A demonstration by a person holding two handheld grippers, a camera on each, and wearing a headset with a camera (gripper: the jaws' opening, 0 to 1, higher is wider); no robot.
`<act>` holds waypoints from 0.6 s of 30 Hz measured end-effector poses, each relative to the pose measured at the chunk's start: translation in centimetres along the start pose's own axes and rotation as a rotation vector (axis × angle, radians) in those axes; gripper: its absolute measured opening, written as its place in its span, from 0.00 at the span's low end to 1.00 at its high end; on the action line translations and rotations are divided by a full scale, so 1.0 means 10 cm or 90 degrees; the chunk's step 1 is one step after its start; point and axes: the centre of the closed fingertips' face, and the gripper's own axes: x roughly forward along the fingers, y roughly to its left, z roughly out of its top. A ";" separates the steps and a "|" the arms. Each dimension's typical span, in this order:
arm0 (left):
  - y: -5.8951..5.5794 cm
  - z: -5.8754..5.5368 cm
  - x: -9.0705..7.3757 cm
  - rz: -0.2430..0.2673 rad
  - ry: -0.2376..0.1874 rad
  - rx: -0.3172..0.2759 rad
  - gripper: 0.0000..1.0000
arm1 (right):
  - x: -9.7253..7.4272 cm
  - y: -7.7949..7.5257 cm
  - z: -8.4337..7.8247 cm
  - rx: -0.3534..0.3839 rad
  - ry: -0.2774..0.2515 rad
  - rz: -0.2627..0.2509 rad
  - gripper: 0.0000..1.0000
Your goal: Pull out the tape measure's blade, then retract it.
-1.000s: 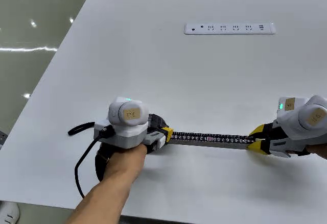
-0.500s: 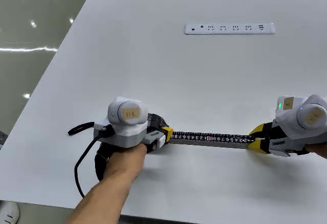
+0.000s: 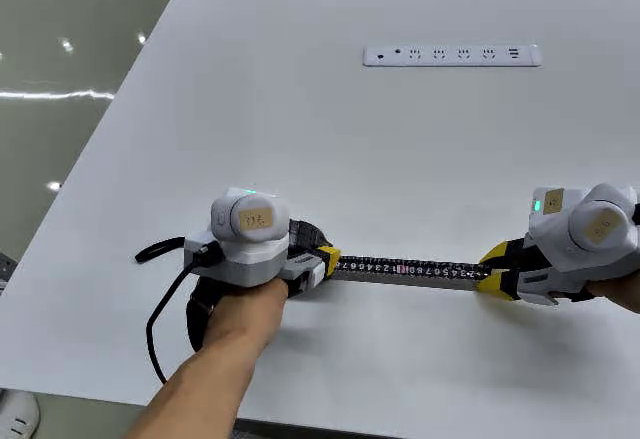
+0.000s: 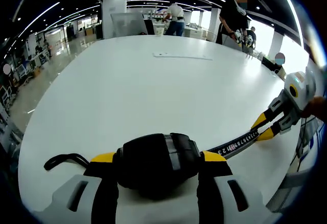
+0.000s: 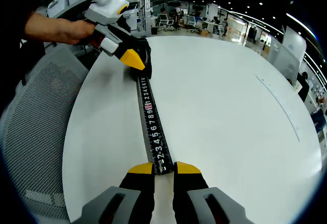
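The black tape measure case (image 4: 156,161) is clamped between the yellow-tipped jaws of my left gripper (image 3: 318,262) near the table's front left. Its dark numbered blade (image 3: 405,269) runs out flat along the white table toward the right. My right gripper (image 3: 492,269) is shut on the blade's end. In the right gripper view the blade (image 5: 151,124) stretches from my right gripper (image 5: 163,169) up to the case (image 5: 143,58) held by my left gripper (image 5: 130,56). The left gripper view has my right gripper (image 4: 265,127) at the right, pinching the blade (image 4: 235,145).
A white power strip (image 3: 451,55) lies at the table's far side. A black strap and cable (image 3: 160,289) trail by the left hand near the front left table edge (image 3: 90,164). A grey mesh chair (image 5: 36,132) stands beside the table. People stand far off at the back.
My right gripper has shifted a little to the left with the blade's end, so the drawn-out blade is slightly shorter. The left gripper and the case have stayed put.
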 end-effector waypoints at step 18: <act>0.01 0.00 -0.01 -0.002 0.000 -0.003 0.57 | 0.11 0.01 0.13 -0.003 -0.006 0.004 0.10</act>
